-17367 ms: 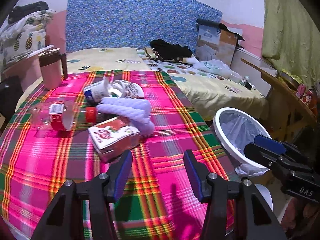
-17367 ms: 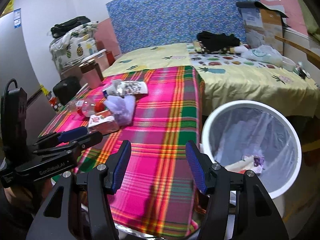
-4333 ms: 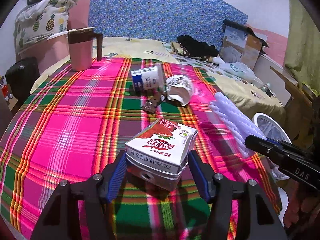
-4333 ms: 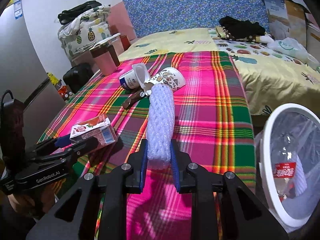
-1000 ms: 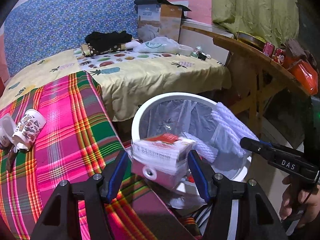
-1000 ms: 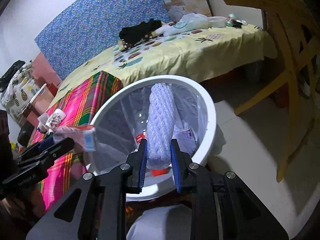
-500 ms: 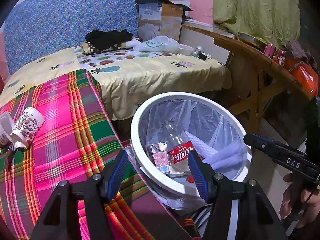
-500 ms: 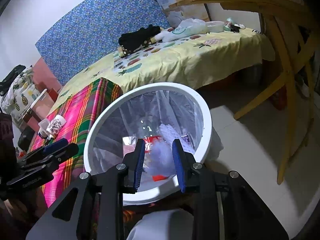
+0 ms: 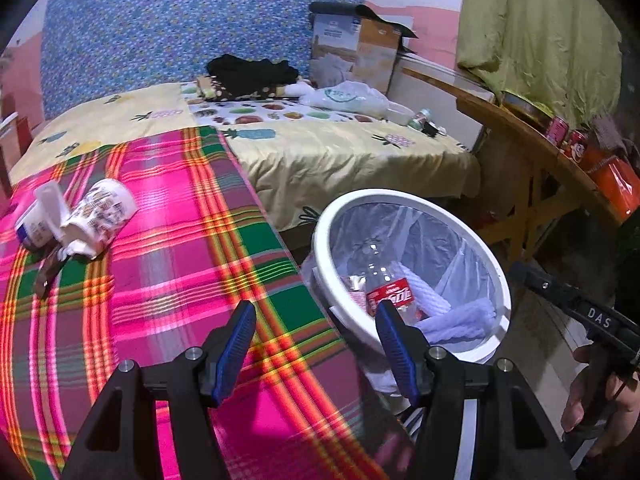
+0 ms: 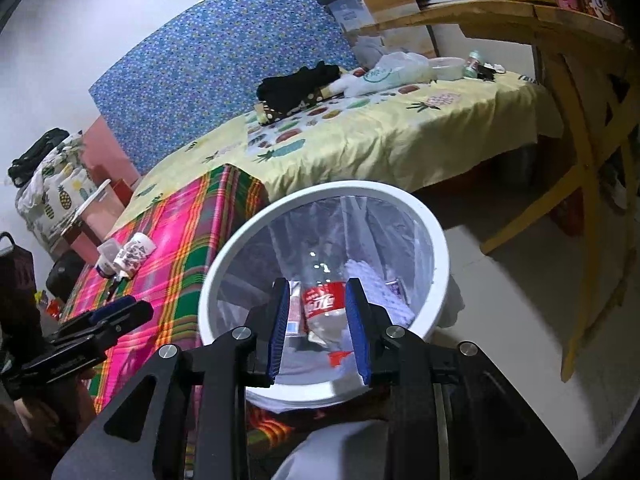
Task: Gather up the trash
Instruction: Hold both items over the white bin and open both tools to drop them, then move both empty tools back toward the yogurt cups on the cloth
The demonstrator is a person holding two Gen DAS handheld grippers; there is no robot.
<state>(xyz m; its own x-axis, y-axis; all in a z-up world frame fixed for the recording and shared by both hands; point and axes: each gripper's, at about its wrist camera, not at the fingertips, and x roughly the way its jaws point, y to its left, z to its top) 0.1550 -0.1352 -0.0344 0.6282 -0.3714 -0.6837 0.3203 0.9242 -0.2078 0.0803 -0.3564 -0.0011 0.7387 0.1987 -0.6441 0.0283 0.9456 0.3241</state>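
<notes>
Both grippers open and empty: left gripper (image 9: 314,338) over the plaid table (image 9: 168,280), right gripper (image 10: 318,322) above the bin (image 10: 436,240). Remaining cups (image 9: 86,218) lie far-left; approach low, pinch one cup sidewall.

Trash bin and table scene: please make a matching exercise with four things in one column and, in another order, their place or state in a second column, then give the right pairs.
Things:
1. plastic bottle with red label
2. patterned paper cup
3. left claw
4. black clothing

Places or states:
A. lying on its side on the plaid tablecloth
B. open and holding nothing
C. inside the white trash bin
D. on the yellow bedsheet, near the blue headboard

Pairs: 1-C, 2-A, 3-B, 4-D
</notes>
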